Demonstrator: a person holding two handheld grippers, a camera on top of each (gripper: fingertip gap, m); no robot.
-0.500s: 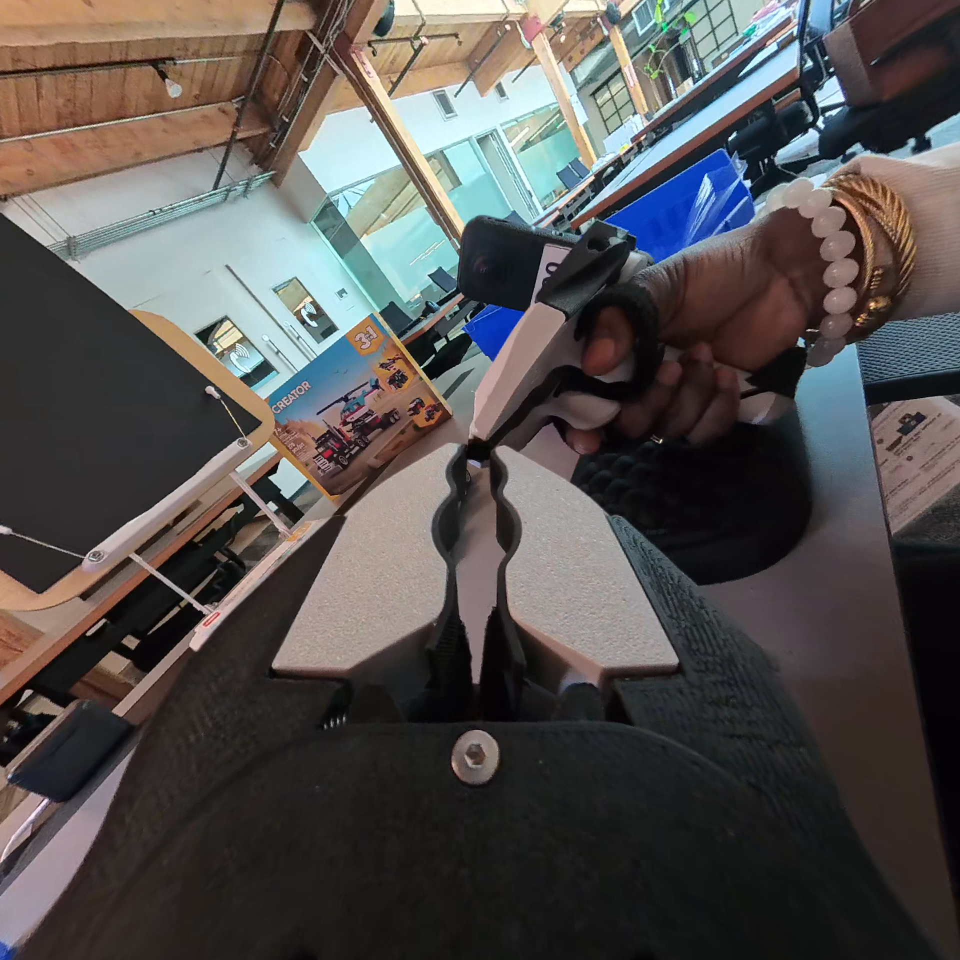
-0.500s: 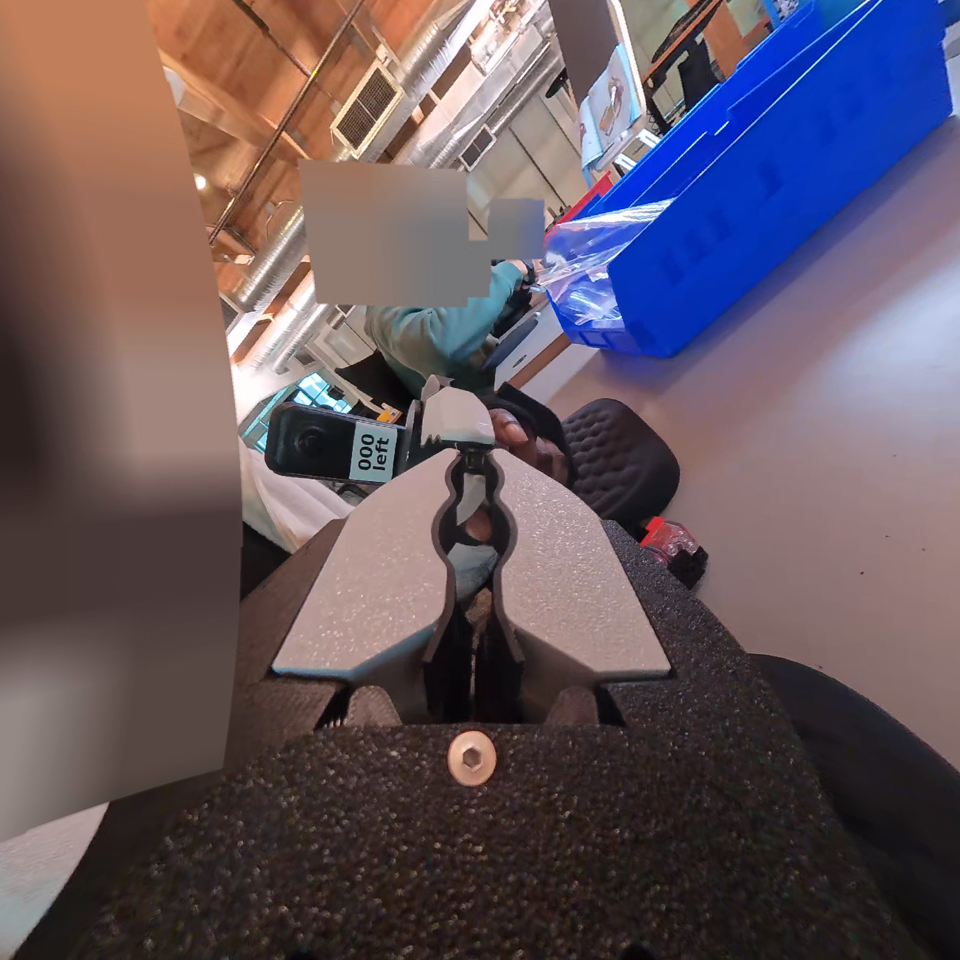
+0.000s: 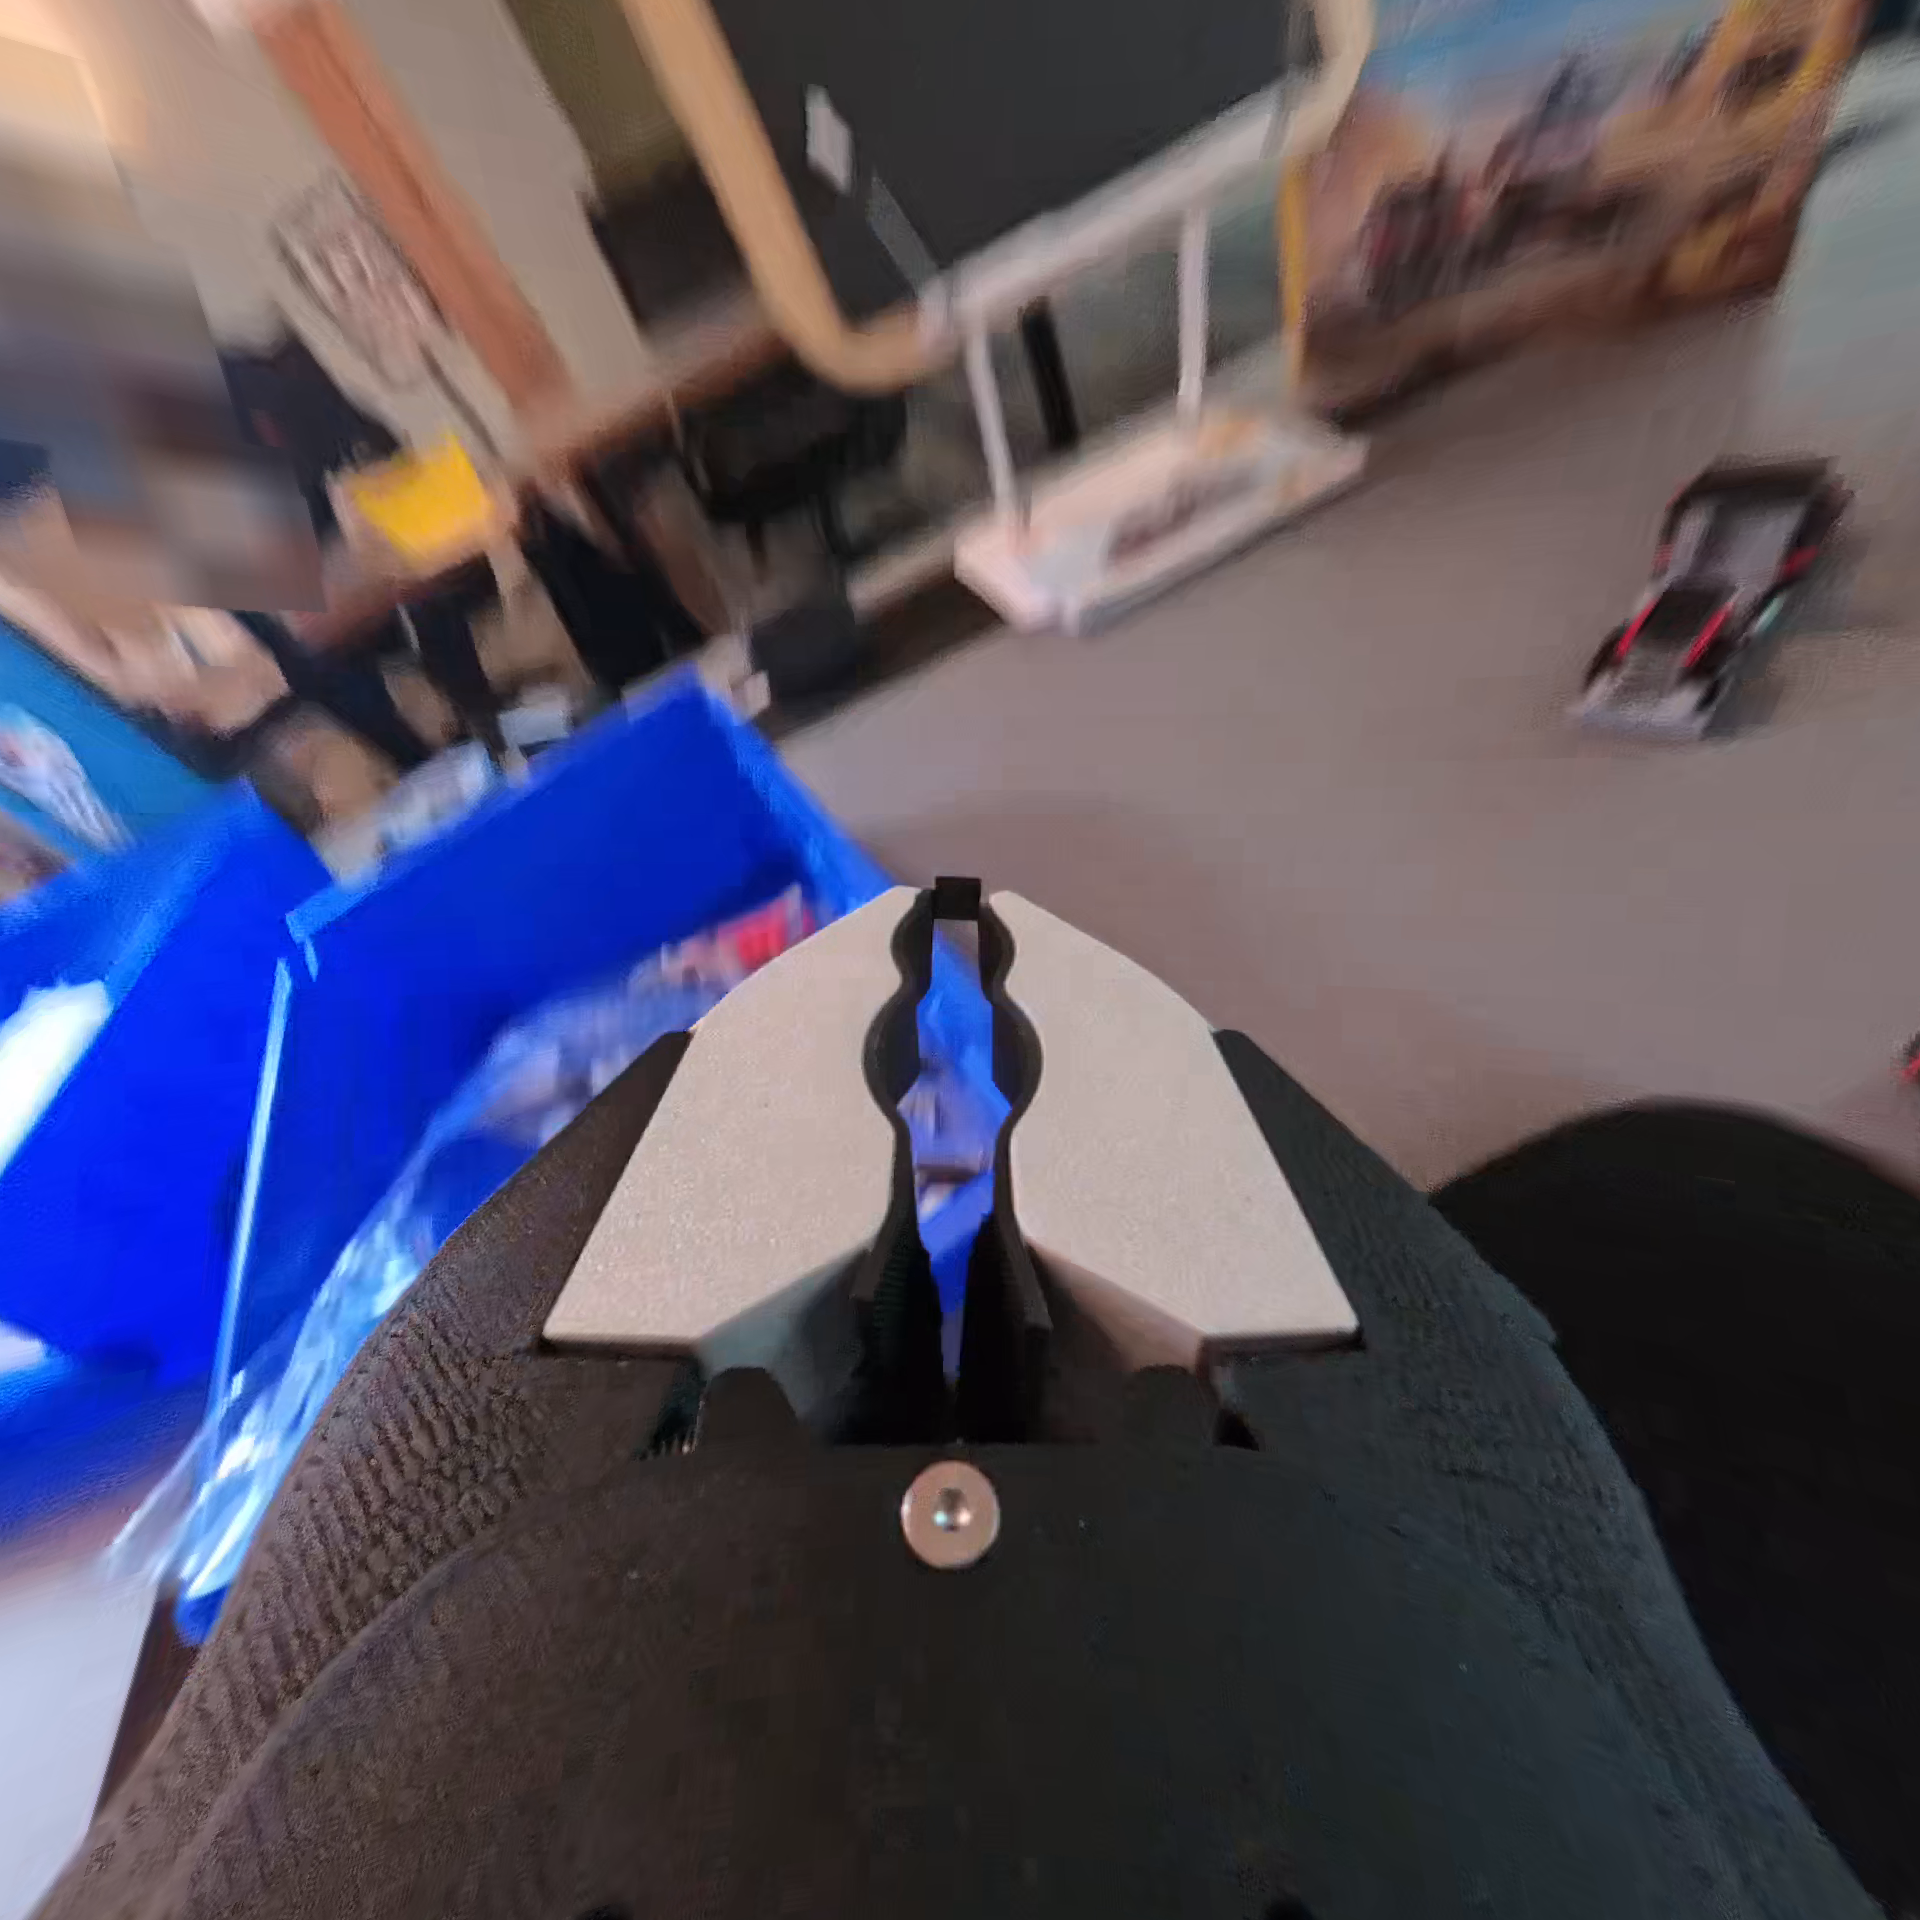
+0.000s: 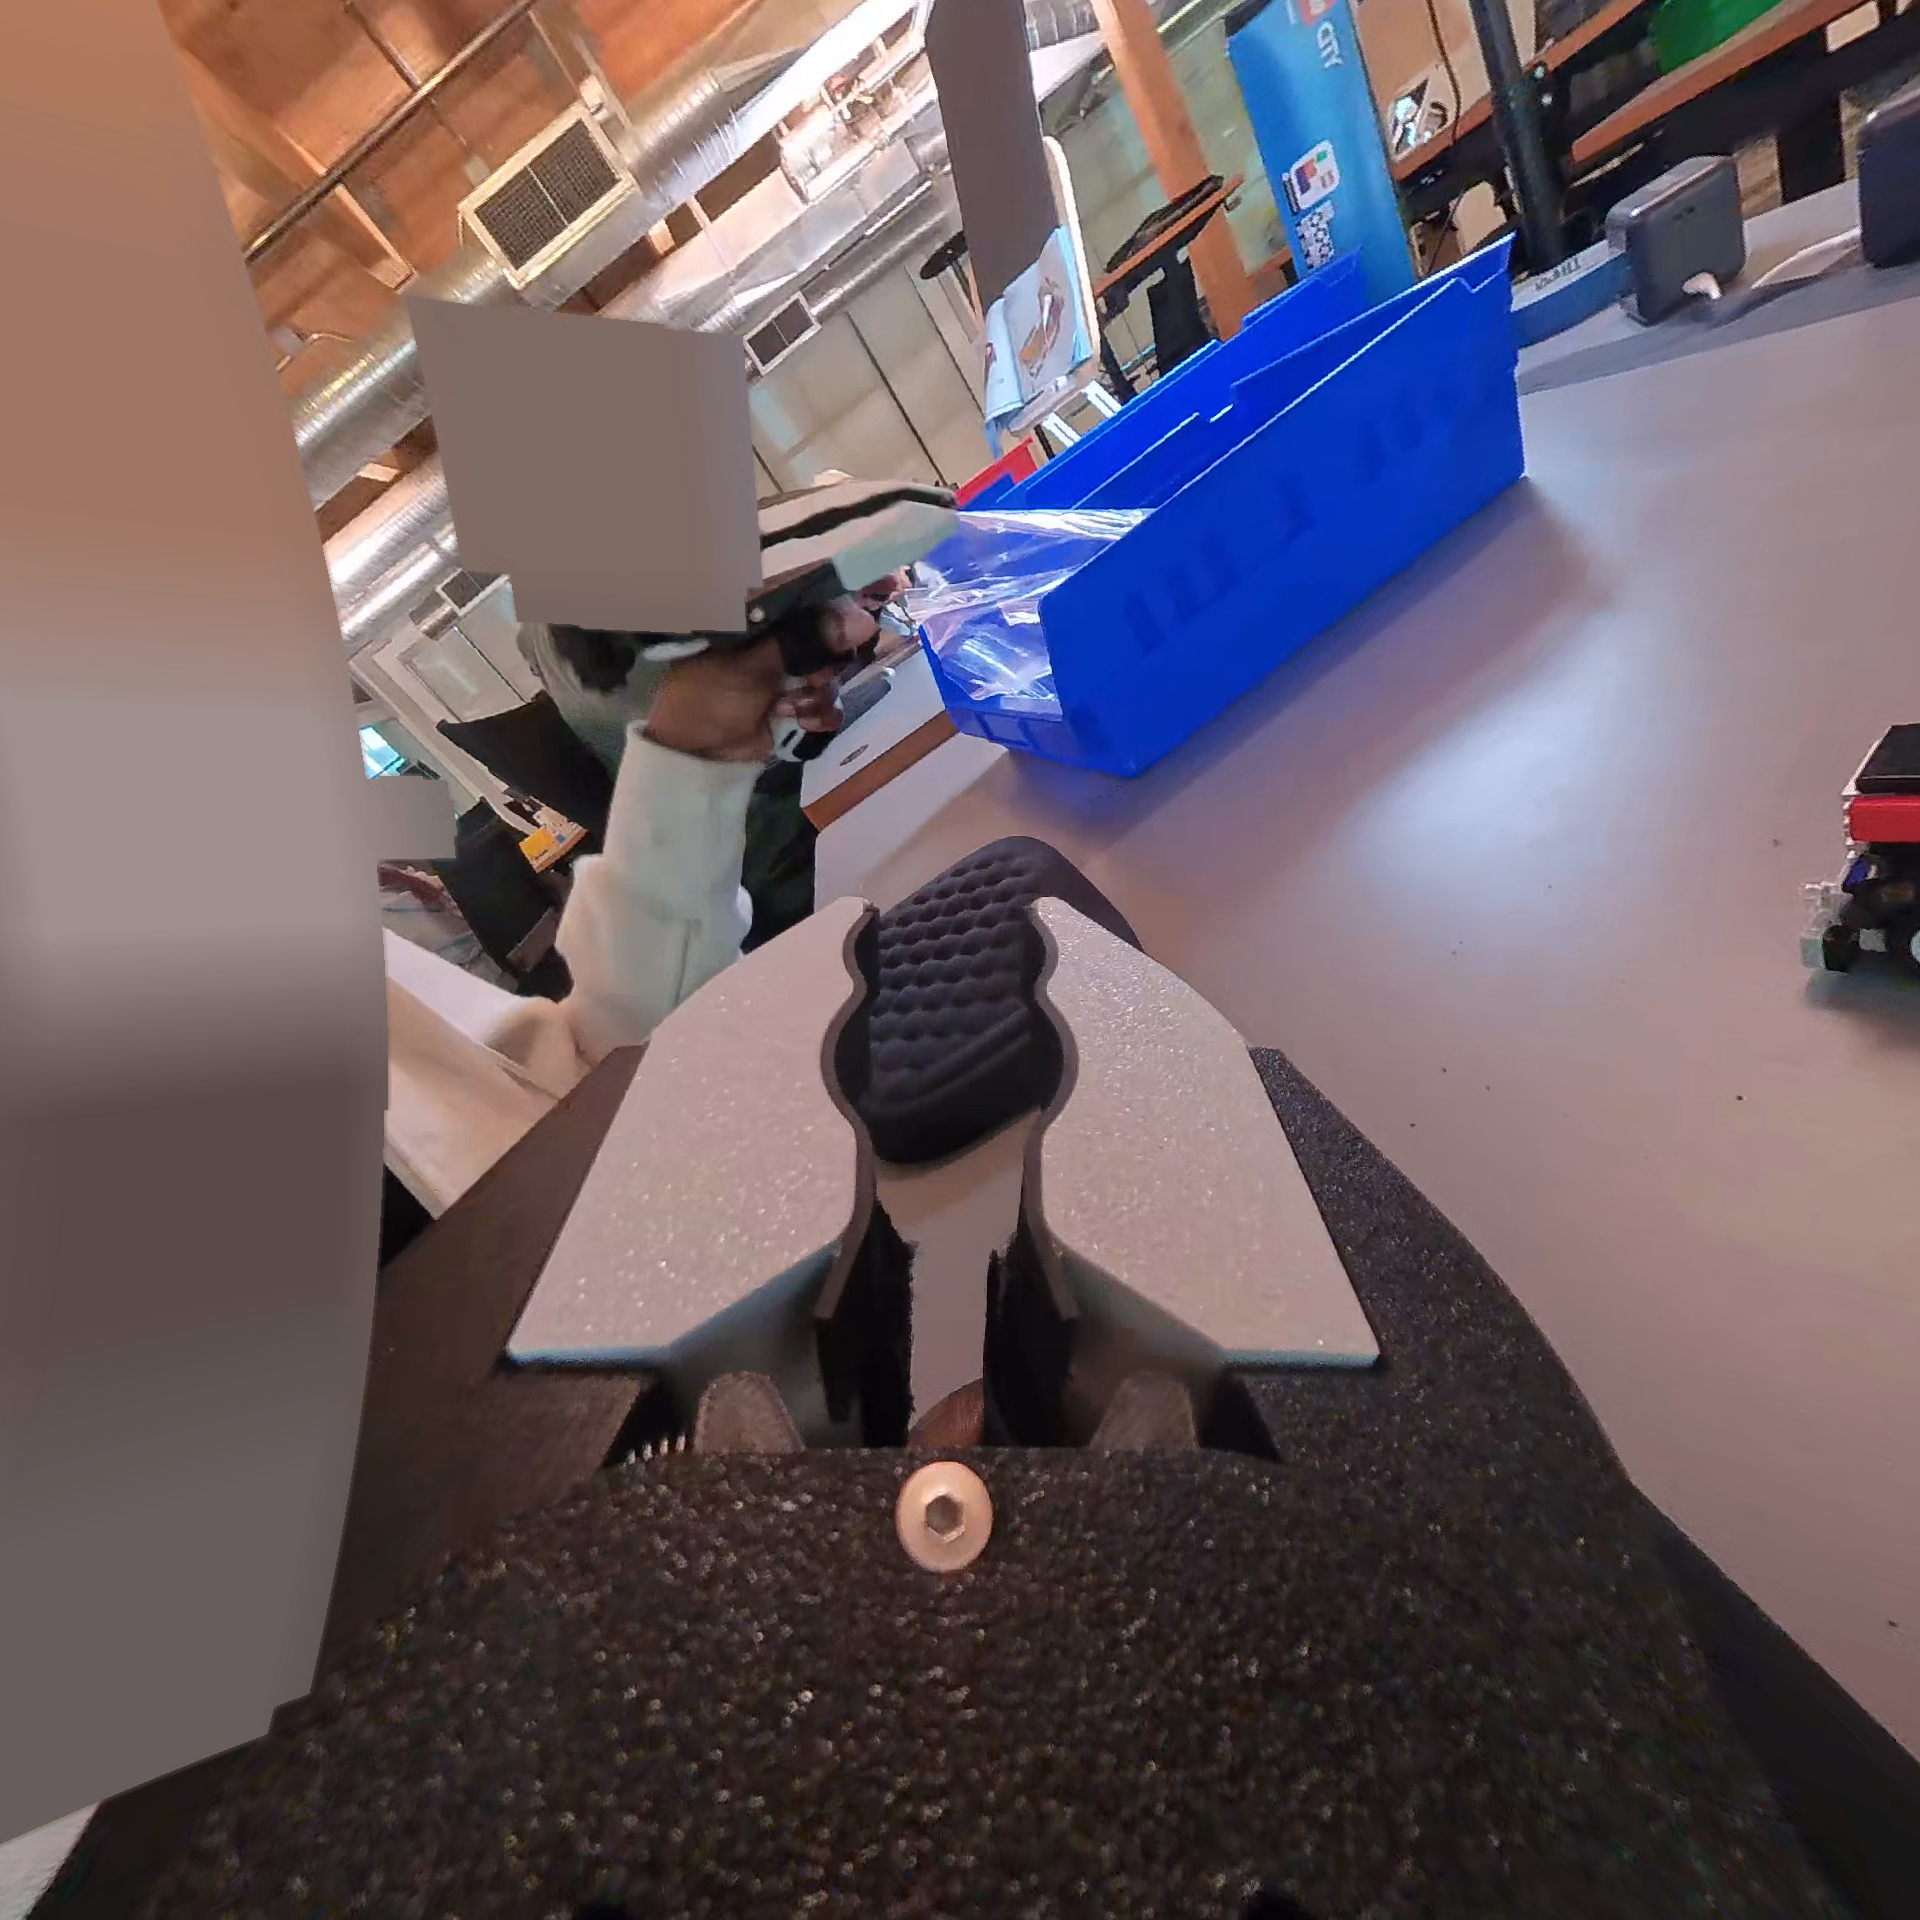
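My left gripper (image 3: 957, 906) is shut on a small black square piece (image 3: 957, 896), pinched at the very tips. It hangs over the near corner of a blue bin (image 3: 540, 914) that holds clear plastic bags (image 3: 416, 1164). The left wrist view is blurred by motion. The left gripper also shows in the right wrist view (image 4: 873, 535), raised beside the blue bin (image 4: 1299, 582). My right gripper (image 4: 951, 914) is open with nothing between its fingers. It is low over the grey table (image 4: 1455, 935), above a black dimpled pad (image 4: 951, 1008).
A small black and red toy car stands on the table to the right (image 3: 1714, 597) and at the right edge of the right wrist view (image 4: 1870, 883). A picture box (image 3: 1558, 177) and a white stand (image 3: 1143, 520) are behind. The black pad (image 3: 1714, 1351) lies near. Left tips to right tips: about 25 centimeters.
Half a second ago the two grippers met tip to tip. Now the right jaws have opened and the left gripper has swung away towards the blue bin with the black piece.
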